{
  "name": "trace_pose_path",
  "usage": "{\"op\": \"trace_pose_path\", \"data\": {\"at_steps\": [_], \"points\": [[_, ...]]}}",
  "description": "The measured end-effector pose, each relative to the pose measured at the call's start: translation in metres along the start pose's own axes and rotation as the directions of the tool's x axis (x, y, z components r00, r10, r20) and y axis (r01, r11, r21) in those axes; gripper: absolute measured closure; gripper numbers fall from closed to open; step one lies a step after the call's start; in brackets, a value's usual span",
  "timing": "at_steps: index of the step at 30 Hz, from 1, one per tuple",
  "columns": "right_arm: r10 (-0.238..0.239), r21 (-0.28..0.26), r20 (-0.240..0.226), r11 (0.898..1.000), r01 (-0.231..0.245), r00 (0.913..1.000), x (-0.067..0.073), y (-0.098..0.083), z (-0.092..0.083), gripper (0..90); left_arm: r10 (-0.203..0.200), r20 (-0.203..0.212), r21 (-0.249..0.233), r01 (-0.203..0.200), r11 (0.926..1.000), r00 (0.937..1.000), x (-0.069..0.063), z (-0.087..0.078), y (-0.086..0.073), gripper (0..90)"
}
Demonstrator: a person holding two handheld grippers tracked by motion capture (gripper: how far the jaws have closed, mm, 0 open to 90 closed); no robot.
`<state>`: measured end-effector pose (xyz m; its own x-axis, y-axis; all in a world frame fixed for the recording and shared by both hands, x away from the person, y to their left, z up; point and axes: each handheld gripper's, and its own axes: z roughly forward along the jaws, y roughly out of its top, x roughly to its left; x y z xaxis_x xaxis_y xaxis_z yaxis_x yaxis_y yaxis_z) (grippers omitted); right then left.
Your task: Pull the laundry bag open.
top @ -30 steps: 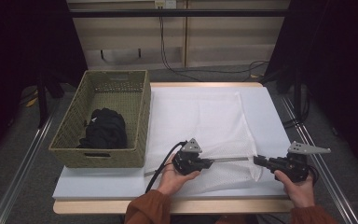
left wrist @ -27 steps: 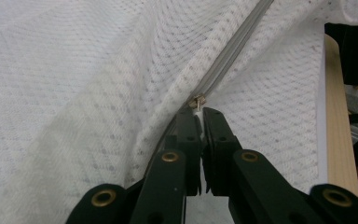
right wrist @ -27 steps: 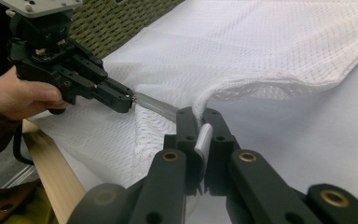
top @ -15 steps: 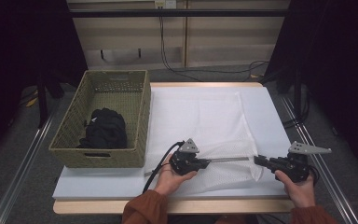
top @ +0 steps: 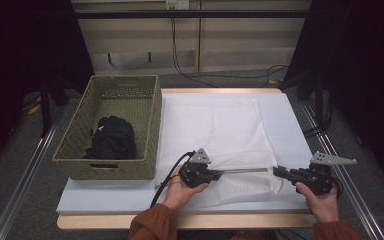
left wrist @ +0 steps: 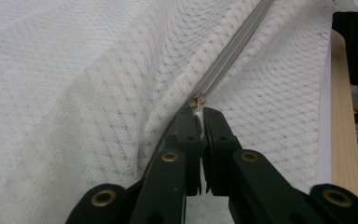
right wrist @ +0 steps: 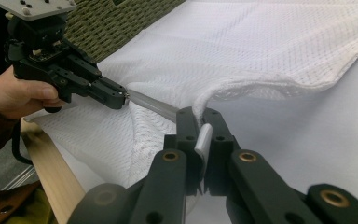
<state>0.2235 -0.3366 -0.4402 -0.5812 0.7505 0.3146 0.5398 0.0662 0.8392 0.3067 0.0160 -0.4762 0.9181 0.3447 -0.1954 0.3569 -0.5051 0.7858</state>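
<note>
A white mesh bag (top: 220,135) lies flat across the middle of the counter (top: 290,120), its near edge with the grey zipper (top: 245,170) running left to right across the lower centre of the high view. The left tongs (top: 219,174), at lower centre of that view, are closed on the zipper pull (left wrist: 198,101); in the left gripper view the two black jaws stand almost together, with the small metal pull at their tips and the zipper tape running away to the upper right of the frame. The right tongs (top: 277,171), at the lower right of the high view, are closed on the bag's end corner; in the right gripper view a strip of white fabric (right wrist: 203,138) sits pinched between the jaws in the lower centre, and the mesh curls up from it toward the right. The same view shows the left tongs (right wrist: 123,99) at the upper left, held in a hand (right wrist: 14,95), with the zipper stretched taut between the two tongs. A sleeve (top: 150,225) of rust-coloured cloth enters from the bottom edge of the high view. At the left of that view a woven green basket (top: 145,125) stands on the counter, just beside the bag, with a black garment (top: 111,139) bundled inside it.
</note>
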Motion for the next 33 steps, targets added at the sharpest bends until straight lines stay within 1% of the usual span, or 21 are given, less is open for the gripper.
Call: {"op": "trace_pose_path", "data": {"at_steps": [3,5,7,8,9,10,11,13,14,16,17,19,20,22,23,24,25,27,28,32,33], "points": [[-0.001,-0.003,0.003,1.0,0.001,1.0,0.001,0.0,0.0,87.1,0.003,-0.006,0.005,-0.003,1.0,1.0,0.0,-0.003,-0.001,86.5],[-0.003,0.0,0.004,1.0,0.003,1.0,0.0,0.0,0.0,87.1,-0.005,-0.005,-0.003,0.005,1.0,1.0,0.001,-0.004,-0.001,86.5],[0.0,-0.001,0.0,1.0,0.0,1.0,0.001,0.0,0.001,87.1,0.002,-0.01,0.008,-0.002,1.0,1.0,0.001,-0.004,-0.001,86.6],[-0.006,0.001,0.006,1.0,0.006,1.0,0.001,0.0,0.0,87.1,0.002,-0.003,0.004,-0.002,1.0,1.0,0.002,-0.004,-0.001,86.5],[-0.004,-0.001,0.001,1.0,0.004,1.0,0.001,0.0,0.0,87.1,0.002,-0.005,0.001,-0.002,1.0,1.0,0.002,-0.004,-0.001,86.6],[-0.003,-0.003,0.003,1.0,0.003,1.0,0.001,0.001,0.0,87.1,0.003,-0.004,0.007,-0.003,1.0,1.0,0.003,-0.005,-0.001,86.5],[0.002,-0.002,0.0,1.0,-0.002,1.0,0.001,0.001,0.0,87.1,-0.006,-0.01,0.004,0.006,1.0,0.9999,0.002,-0.005,-0.001,86.5],[-0.002,-0.001,0.002,1.0,0.002,1.0,0.0,0.0,0.0,87.1,-0.003,-0.008,0.004,0.003,1.0,1.0,0.003,-0.006,-0.001,86.5],[-0.003,0.0,0.004,1.0,0.003,1.0,0.0,0.0,0.0,87.2,0.001,-0.012,0.013,-0.001,0.9999,0.9999,0.003,-0.007,-0.001,86.5],[-0.005,0.002,0.007,1.0,0.005,1.0,0.001,0.0,0.001,87.1,0.001,-0.008,0.007,-0.001,1.0,1.0,0.002,-0.007,-0.001,86.6],[-0.003,0.001,0.0,1.0,0.003,1.0,0.001,0.001,0.0,87.2,0.003,-0.011,0.011,-0.003,0.9999,0.9999,0.003,-0.008,-0.001,86.6],[-0.002,-0.003,0.003,1.0,0.002,1.0,0.001,0.001,-0.001,87.2,0.003,-0.018,0.017,-0.003,0.9999,0.9998,0.004,-0.011,-0.001,86.5],[-0.001,-0.004,0.003,1.0,0.001,1.0,0.001,0.001,-0.001,87.2,0.003,-0.012,0.005,-0.003,1.0,0.9999,0.003,-0.012,-0.001,86.6],[-0.001,-0.001,0.004,1.0,0.002,1.0,0.0,0.0,-0.001,87.2,0.007,-0.017,0.017,-0.007,0.9998,0.9998,0.002,-0.014,-0.001,86.6],[0.0,0.0,0.006,1.0,0.0,1.0,0.0,0.0,-0.001,87.2,0.006,-0.013,0.011,-0.006,0.9999,0.9999,0.003,-0.013,-0.002,86.6],[0.0,-0.002,0.004,1.0,0.0,1.0,0.0,0.001,-0.001,87.2,0.008,-0.017,0.017,-0.008,0.9998,0.9998,0.003,-0.014,-0.002,86.6],[0.001,-0.004,0.004,1.0,-0.001,1.0,0.0,0.001,-0.001,87.2,0.006,-0.015,0.013,-0.006,0.9999,0.9999,0.004,-0.014,-0.003,86.6],[0.005,-0.005,0.004,1.0,-0.005,1.0,0.001,0.001,-0.002,87.3,0.007,-0.021,0.018,-0.006,0.9998,0.9998,0.005,-0.016,-0.003,86.6],[0.005,-0.006,0.009,1.0,-0.004,0.9999,0.001,0.001,-0.002,87.2,-0.003,-0.022,0.009,0.003,1.0,0.9998,0.005,-0.017,-0.005,86.6],[0.005,-0.006,0.008,1.0,-0.005,1.0,0.0,0.001,-0.002,87.2,0.004,-0.022,0.027,-0.003,0.9996,0.9997,0.005,-0.018,-0.005,86.6],[0.005,-0.006,0.009,1.0,-0.005,0.9999,0.0,0.001,-0.002,87.2,0.005,-0.021,0.018,-0.005,0.9998,0.9998,0.004,-0.018,-0.005,86.6]]}}
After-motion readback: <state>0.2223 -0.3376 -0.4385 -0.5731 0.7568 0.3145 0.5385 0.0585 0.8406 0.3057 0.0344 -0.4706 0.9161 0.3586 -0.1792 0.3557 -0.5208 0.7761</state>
